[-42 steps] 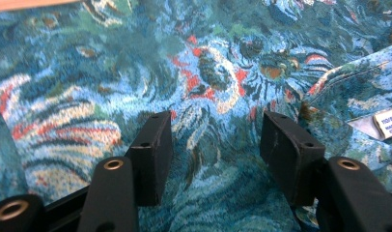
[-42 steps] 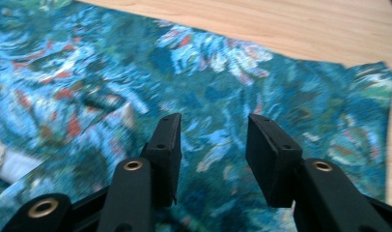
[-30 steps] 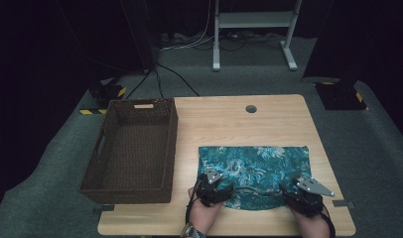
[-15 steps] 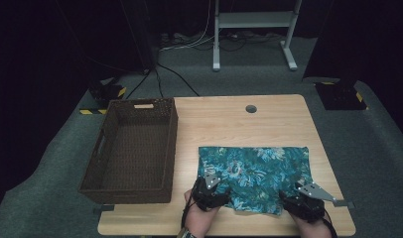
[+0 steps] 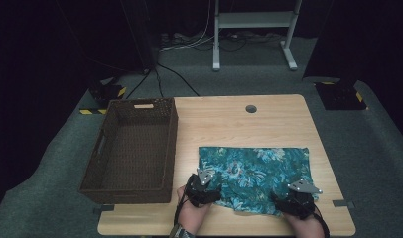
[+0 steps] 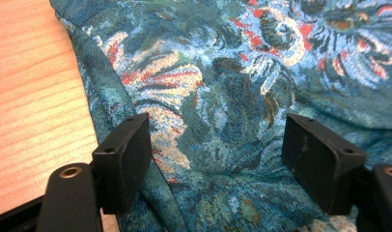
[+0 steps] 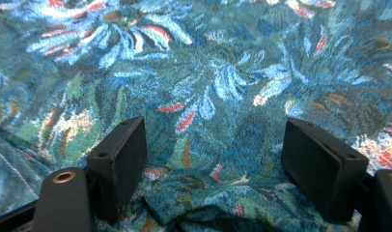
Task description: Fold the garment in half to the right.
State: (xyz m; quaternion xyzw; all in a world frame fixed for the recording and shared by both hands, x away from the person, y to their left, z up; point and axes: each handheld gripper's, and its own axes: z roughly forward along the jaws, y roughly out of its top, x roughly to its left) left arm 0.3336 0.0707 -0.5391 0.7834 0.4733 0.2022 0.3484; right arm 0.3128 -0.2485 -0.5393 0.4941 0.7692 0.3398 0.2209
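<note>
Both tongs just opening – left (image 6: 216, 145), right (image 7: 213, 154) – gaping over floral cloth (image 5: 254, 171), nothing gripped

The high view is looking forward and down from above the person's side, taking in the whole table (image 5: 269, 119) and the dark floor beyond. The left gripper view is riding low and very close, facing along its 2 black jaws over the floral cloth (image 6: 242, 87) with bare wood at its left. The right gripper view is sitting just as near, facing the same cloth (image 7: 208, 72). All 3 views are sharing that cloth's near edge (image 5: 249, 206)
</note>
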